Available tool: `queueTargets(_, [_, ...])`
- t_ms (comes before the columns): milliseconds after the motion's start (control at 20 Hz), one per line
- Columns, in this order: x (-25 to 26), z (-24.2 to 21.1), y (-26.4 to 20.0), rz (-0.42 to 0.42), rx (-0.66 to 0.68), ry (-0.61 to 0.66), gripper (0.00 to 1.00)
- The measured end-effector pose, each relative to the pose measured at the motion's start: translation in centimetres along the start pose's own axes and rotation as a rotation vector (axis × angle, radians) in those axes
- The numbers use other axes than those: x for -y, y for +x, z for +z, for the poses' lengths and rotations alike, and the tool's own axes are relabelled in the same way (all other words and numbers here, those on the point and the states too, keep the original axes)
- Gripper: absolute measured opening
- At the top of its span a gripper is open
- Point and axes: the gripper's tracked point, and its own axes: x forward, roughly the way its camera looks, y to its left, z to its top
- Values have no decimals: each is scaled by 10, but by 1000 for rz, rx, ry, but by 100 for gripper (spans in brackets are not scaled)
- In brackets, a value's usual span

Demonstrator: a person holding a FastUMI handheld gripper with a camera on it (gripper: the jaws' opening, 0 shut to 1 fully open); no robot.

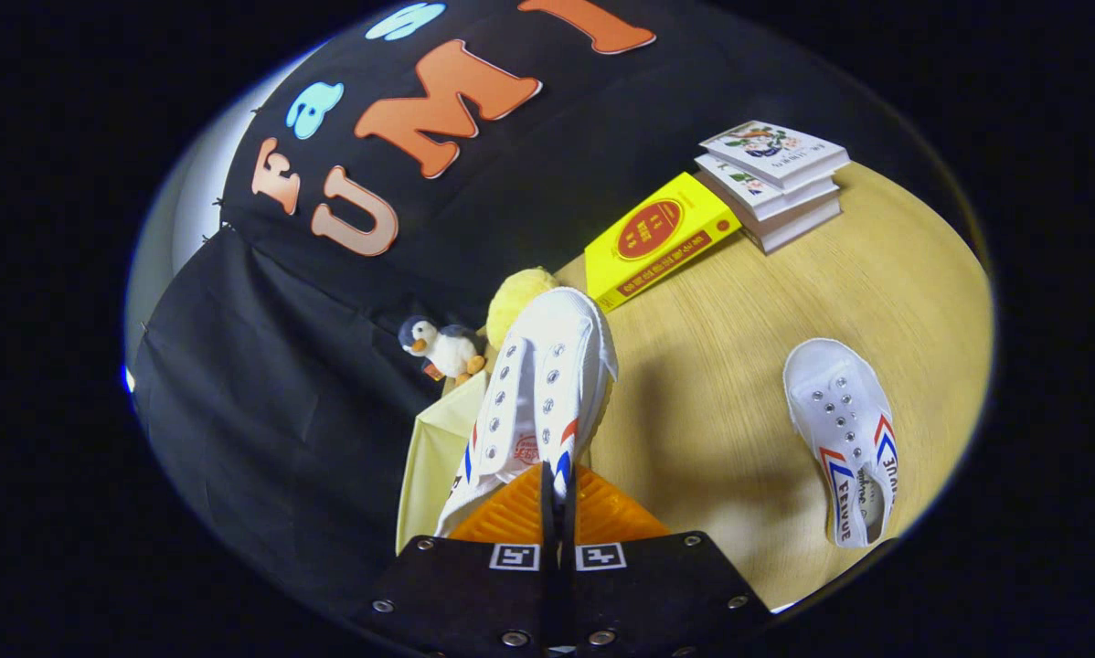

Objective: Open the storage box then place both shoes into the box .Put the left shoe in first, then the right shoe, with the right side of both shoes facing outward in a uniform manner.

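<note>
Toys come first on the left: a little penguin toy (pixel 442 347) sits by the black cloth wall, with a fuzzy yellow ball (pixel 514 300) just beside it. Below them is a pale yellow box (pixel 430 457), and it looks open, though I cannot see inside it. Next comes the gripper (pixel 557 484), with its two fingers squeezed close together on the side wall of one white shoe (pixel 538 402). That shoe hangs up in the air, toe pointing away, right next to the box and partly over its edge. I think this is the first shoe on its way in, but I cannot tell if it is the left one. Further right, on the wooden table (pixel 721 366), lies a yellow book (pixel 657 238), and a stack of books (pixel 776 178) sits beyond it. Last, the other white shoe (pixel 845 439) lies flat on the table, well apart from the box. So the box seems open, one shoe is being carried, and no shoe is put away yet.
</note>
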Motion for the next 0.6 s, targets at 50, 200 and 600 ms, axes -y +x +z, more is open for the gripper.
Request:
queueTargets(50, [-18, -1, 0, 9, 5, -13, 0])
queueTargets(200, [-65, -19, 12, 31, -15, -61, 0])
queueTargets(600, [-137, -94, 90, 22, -106, -126, 0])
